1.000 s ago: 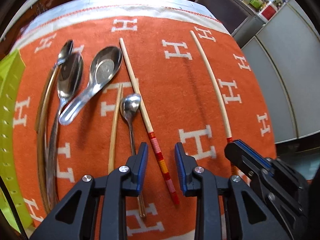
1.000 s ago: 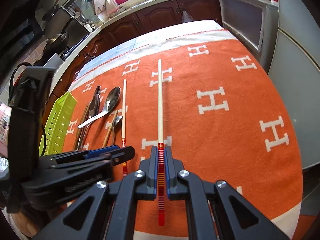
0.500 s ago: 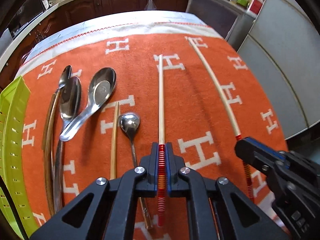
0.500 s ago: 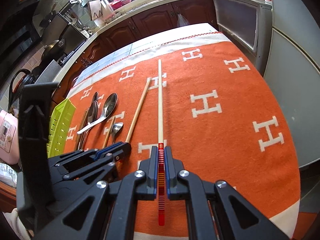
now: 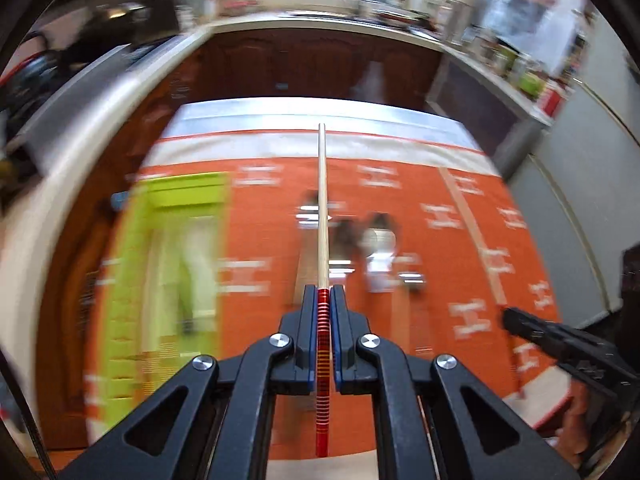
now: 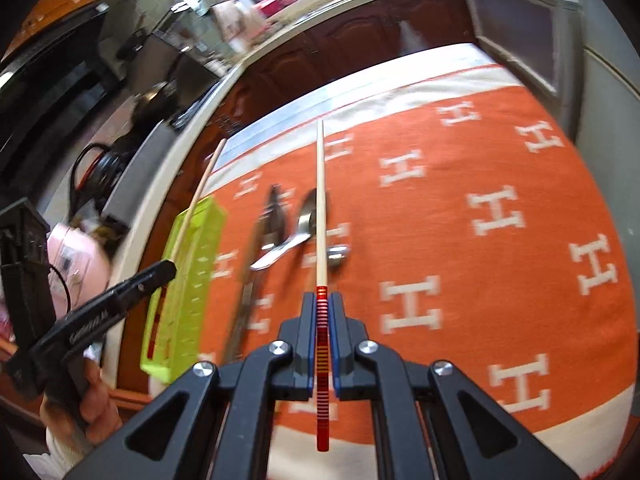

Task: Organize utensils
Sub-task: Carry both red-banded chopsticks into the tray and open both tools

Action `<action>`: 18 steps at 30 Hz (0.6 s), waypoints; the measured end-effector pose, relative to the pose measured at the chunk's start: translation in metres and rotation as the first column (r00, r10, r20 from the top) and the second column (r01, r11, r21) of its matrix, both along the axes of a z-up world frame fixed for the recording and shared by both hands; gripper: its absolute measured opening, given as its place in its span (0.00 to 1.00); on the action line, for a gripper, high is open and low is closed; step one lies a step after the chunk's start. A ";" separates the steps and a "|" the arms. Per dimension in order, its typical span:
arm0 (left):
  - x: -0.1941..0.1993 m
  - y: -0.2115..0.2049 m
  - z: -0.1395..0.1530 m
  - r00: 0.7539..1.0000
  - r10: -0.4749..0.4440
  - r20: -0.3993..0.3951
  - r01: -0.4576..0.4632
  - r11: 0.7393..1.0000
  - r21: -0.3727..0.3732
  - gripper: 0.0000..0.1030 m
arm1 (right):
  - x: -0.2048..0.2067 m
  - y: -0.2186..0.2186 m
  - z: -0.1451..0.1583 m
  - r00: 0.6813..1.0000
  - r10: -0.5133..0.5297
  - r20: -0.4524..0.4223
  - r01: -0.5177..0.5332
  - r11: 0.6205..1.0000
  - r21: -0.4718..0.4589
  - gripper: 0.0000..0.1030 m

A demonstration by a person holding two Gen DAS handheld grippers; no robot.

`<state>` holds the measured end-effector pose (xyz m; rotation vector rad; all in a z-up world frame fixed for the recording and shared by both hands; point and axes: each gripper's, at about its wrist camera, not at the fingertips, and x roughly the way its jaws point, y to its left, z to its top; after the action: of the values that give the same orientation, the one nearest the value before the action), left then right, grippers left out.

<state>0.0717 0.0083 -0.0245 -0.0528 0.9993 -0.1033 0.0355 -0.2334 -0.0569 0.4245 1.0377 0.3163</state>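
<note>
My left gripper [image 5: 323,300] is shut on a pale chopstick [image 5: 323,208] with a red-striped end, held off the orange cloth [image 5: 272,224]. My right gripper [image 6: 322,304] is shut on a matching chopstick [image 6: 320,200], also lifted. The left gripper and its chopstick show in the right wrist view [image 6: 200,196] over the lime-green tray [image 6: 192,280]. Spoons [image 6: 304,224] and darker chopsticks [image 6: 248,296] lie on the cloth between tray and right gripper. The left wrist view is motion-blurred.
The lime-green tray [image 5: 168,264] lies along the cloth's left edge. The right gripper shows at the lower right of the left wrist view [image 5: 560,340]. Dark wooden cabinets [image 5: 320,64] and a worktop stand beyond the table. A grey appliance [image 6: 608,92] stands on the right.
The left gripper has lifted its chopstick and swung left toward the green tray. The right gripper has lifted its chopstick and moved left over the spoons.
</note>
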 end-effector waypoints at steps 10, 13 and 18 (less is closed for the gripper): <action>-0.008 0.106 -0.041 0.988 0.144 -0.062 -0.135 0.983 0.128 0.03 | 0.018 0.108 0.015 0.979 0.201 -0.015 -0.201 0.979 0.018 0.05; -0.008 0.119 -0.054 0.986 0.142 -0.088 -0.131 0.984 0.120 0.03 | 0.031 0.136 0.011 0.972 0.227 -0.059 -0.225 0.974 0.039 0.05; -0.005 0.134 -0.064 0.982 0.152 -0.112 -0.146 0.988 0.059 0.04 | 0.049 0.177 0.000 0.967 0.223 -0.120 -0.216 0.974 0.068 0.05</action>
<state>0.0667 0.1424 -0.0887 -0.0879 1.1108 0.0628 0.0842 -0.0567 -0.0568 0.3823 1.2063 0.5220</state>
